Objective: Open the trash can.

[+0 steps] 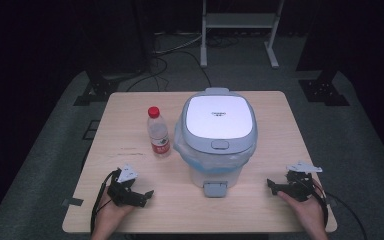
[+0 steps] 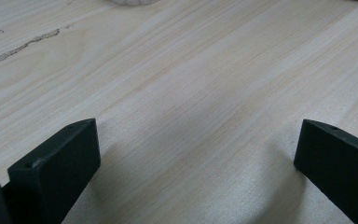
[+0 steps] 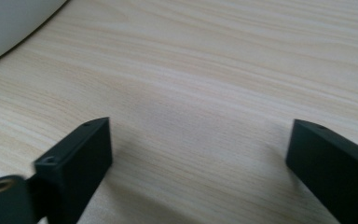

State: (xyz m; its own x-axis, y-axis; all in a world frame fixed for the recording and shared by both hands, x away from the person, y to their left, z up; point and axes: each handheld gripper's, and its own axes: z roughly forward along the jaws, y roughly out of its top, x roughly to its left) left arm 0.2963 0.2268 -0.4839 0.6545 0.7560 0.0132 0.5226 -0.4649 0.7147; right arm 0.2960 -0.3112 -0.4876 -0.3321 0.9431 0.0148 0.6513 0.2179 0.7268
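A white pedal bin (image 1: pixel 219 137) with a grey-rimmed shut lid and a plastic liner stands mid-table, its foot pedal (image 1: pixel 215 189) facing me. Left of it stands a clear water bottle (image 1: pixel 158 132) with a red cap and red label. My left gripper (image 1: pixel 144 196) rests on the table near the front left, held by a hand, and is open with bare wood between its jaws (image 2: pixel 196 140). My right gripper (image 1: pixel 274 187) lies at the front right, also open over bare wood (image 3: pixel 200 135), pointing toward the bin, whose white side (image 3: pixel 9 23) shows at the corner.
The light wooden table (image 1: pixel 130 115) has a dark scratch (image 1: pixel 130 152) near the bottle. A white metal stand (image 1: pixel 237 25) and dark equipment bases (image 1: pixel 325 87) sit on the grey floor beyond the far edge. Cables trail from both grippers.
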